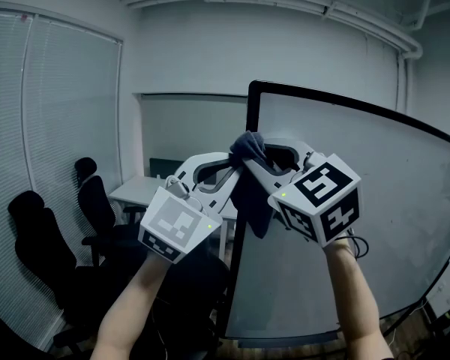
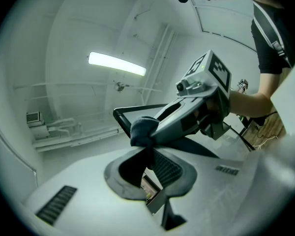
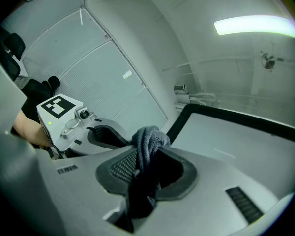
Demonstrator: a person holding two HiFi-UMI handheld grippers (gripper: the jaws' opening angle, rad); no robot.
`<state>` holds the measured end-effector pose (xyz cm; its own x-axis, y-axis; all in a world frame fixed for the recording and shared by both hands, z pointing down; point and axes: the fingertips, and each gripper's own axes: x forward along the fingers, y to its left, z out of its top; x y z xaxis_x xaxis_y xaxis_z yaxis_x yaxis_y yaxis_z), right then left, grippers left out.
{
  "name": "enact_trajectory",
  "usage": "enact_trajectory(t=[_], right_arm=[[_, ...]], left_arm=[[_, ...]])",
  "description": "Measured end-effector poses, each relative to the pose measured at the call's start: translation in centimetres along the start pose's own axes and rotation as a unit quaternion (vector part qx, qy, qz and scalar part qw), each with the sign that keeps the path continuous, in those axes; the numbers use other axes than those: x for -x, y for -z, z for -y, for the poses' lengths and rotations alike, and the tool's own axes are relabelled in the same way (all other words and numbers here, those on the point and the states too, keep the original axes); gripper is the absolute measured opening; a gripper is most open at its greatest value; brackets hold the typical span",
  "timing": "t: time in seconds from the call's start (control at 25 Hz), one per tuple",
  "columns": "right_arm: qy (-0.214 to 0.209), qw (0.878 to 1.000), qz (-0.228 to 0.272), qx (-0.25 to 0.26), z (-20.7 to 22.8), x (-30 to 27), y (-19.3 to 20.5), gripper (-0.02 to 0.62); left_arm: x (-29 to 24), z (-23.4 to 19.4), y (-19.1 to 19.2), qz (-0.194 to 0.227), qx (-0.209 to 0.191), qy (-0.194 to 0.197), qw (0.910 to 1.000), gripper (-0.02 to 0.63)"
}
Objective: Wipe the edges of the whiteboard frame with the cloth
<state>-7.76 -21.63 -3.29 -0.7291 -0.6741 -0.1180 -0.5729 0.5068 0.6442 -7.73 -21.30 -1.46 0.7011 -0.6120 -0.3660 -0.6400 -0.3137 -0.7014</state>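
**Head view.** Both claws are raised and meet nose to nose at the upper left corner of the whiteboard frame. The left claw and the right claw each pinch the same dark cloth. The cloth is bunched into a knot just above the two tips. From there it hangs straight down below them, with its long axis upright along the frame's left edge. The knot overlaps that edge, but this view does not show whether it presses on it.

**Left gripper view.** The left claw is nearly together, clamped on a thin dark strip of the cloth. The strip runs back between the pads and swells into a rounded wad right at the tips. The right claw comes in from the right, its nose touching the wad. The black corner of the whiteboard frame sits just beyond and above the wad.

**Right gripper view.** The right claw is closed on the cloth. The grey-blue wad bulges over the tips, and the rest trails back down the throat between the pads. The left claw comes in from the left and meets the wad. The corner of the whiteboard frame lies just past the tips to the right.
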Motion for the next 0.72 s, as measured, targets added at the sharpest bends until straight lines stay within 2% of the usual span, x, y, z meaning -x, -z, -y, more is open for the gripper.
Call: enact_trajectory(t=[0.32,0.72], right_arm=[[0.006,1.000,-0.002,0.009,2.6,-0.2,-4.0,0.094],[0.026,0.999,0.016,0.028,3.3,-0.2,-4.8,0.094]], left_arm=[[-1.4,-3.1,-3.1,0.005,0.003,0.000,1.0000,0.032],[-1.7,-3.9,-3.9,0.011,-0.023,-0.020,0.9995,0.032]])
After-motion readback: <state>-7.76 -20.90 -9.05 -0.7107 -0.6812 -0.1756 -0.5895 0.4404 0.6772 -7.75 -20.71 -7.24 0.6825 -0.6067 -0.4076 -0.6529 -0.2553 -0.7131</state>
